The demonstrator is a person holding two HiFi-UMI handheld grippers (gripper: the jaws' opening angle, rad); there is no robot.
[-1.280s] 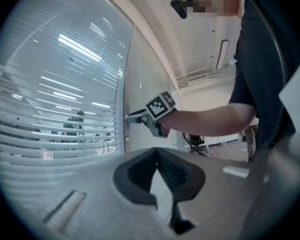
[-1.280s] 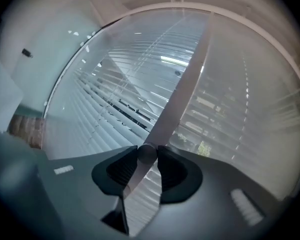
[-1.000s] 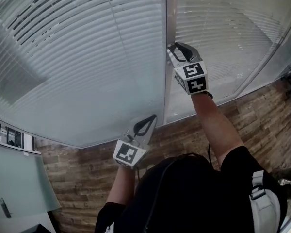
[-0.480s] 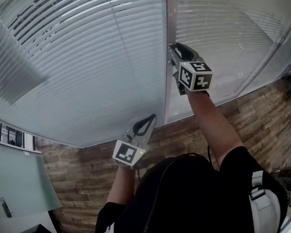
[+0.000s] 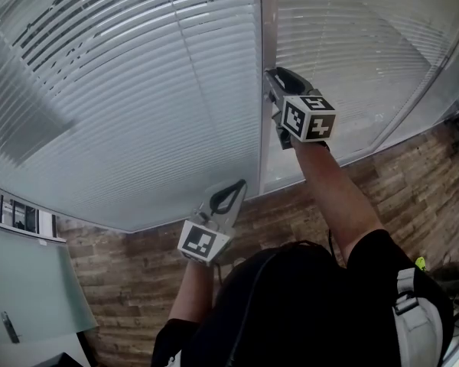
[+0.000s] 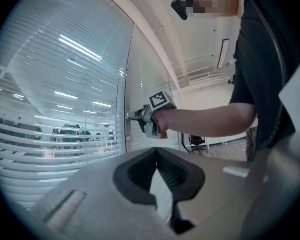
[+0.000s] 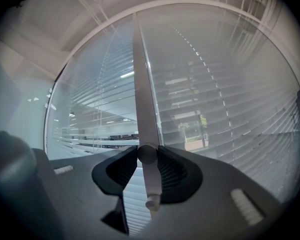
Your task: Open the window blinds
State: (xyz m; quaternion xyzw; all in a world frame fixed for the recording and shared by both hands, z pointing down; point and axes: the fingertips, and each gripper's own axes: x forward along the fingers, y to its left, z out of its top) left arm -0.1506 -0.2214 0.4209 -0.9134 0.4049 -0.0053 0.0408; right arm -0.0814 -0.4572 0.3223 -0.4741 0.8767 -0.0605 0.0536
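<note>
One roll just made: my right tongs (image 5: 275,79) clamp the knob (image 7: 147,153), left tongs (image 5: 239,186) closed, empty; blinds (image 5: 138,105) likely need more turns.

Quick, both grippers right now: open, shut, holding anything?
Left gripper: closed, fingers together, nothing held.
Right gripper: closed on the small round grey knob on the window frame.

Pale grey horizontal-slat window blinds (image 5: 138,113) behind glass, L & R of right gripper (image 5: 272,79); slats part-tilted, gaps see-thru; small round grey knob (image 7: 147,154) on upright frame post, clamped btwn its jaws.
</note>
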